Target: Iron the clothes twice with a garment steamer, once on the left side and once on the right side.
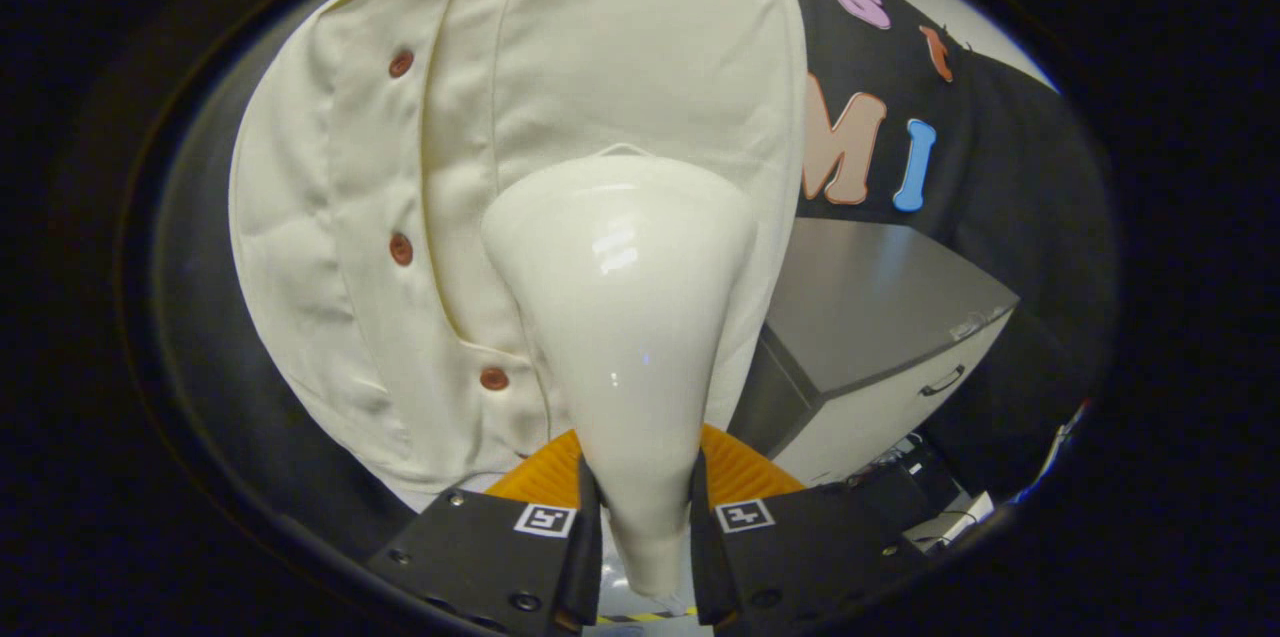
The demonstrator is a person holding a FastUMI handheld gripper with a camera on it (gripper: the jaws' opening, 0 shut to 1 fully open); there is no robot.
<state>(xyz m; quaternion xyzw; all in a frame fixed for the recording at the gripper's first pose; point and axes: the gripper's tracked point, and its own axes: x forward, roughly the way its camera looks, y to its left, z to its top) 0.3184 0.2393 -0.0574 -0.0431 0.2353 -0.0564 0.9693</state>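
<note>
A glossy white garment steamer (622,317) stands up between my two fingers, its narrow handle clamped by them and its wide head pointing away. My gripper (645,517) is shut on that handle. Just beyond the head hangs a cream shirt (560,87) with a row of reddish-brown buttons (401,249) running down its placket, left of the steamer. The steamer head sits against or very near the shirt's right half; I cannot tell whether they touch. The lower middle of the shirt is hidden behind the steamer.
A grey cabinet (880,317) with a drawer handle stands to the right of the shirt, below the black booth wall (1000,147). Cables and small items (940,507) lie on the floor beside it.
</note>
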